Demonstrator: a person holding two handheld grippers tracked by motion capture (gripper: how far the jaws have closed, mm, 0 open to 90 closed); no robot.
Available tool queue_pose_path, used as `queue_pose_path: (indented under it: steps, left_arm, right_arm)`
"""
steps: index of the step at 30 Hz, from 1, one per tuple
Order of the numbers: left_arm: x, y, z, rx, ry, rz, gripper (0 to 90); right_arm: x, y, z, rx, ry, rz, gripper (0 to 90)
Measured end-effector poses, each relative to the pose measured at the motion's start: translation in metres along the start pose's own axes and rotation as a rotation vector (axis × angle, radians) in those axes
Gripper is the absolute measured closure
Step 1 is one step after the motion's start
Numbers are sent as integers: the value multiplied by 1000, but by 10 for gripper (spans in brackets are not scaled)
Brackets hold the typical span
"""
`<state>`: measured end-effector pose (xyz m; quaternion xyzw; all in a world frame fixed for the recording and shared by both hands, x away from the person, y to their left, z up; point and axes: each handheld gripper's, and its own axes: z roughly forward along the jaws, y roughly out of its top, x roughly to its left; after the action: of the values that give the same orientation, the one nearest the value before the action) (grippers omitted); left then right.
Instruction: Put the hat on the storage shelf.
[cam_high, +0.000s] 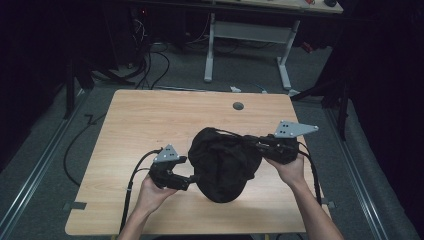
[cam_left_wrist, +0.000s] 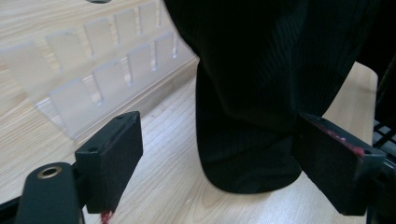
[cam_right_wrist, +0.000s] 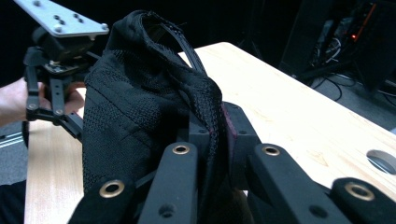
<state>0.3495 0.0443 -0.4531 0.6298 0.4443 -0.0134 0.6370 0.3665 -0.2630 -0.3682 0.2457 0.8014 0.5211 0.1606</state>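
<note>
A black knitted cloth (cam_high: 222, 162) hangs bunched over the middle of the wooden table (cam_high: 150, 120), its lower end near the tabletop. My right gripper (cam_high: 256, 145) comes in from the right and is shut on the cloth's stitched hem (cam_right_wrist: 212, 100), with the seam pinched between the pads. My left gripper (cam_high: 194, 178) sits at the cloth's left side, jaws wide apart. In the left gripper view the cloth (cam_left_wrist: 252, 93) hangs between the open jaws of my left gripper (cam_left_wrist: 217, 154), close to the right pad (cam_left_wrist: 334, 156). The right gripper (cam_right_wrist: 218, 128) view also has the left gripper (cam_right_wrist: 56, 93) behind the cloth.
A round cable hole (cam_high: 238, 106) lies near the table's far edge. Beyond the table stand a white-legged desk (cam_high: 250, 30) and floor cables (cam_high: 150, 65). Bare tabletop lies left of and behind the cloth. Dark curtains close both sides.
</note>
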Motion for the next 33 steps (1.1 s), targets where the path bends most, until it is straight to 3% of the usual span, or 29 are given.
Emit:
queue_pose_path:
  steps: [9, 11, 15, 22, 33]
  left_arm:
    - [-1, 5, 4, 32, -51, -22, 233]
    - [-6, 1, 3, 35, -64, 19, 279]
    - [-9, -2, 2, 51, -82, 31, 363]
    - [-11, -1, -4, 70, -113, 22, 455]
    - [-16, -2, -14, 115, -200, 5, 602]
  right_arm:
    - [3, 5, 9, -12, 52, -26, 837]
    - [3, 6, 11, -12, 52, -32, 837]
    - [3, 10, 13, -23, 49, -32, 837]
    - [1, 15, 18, -35, 29, -33, 836]
    - [-4, 14, 27, -40, 16, -10, 835]
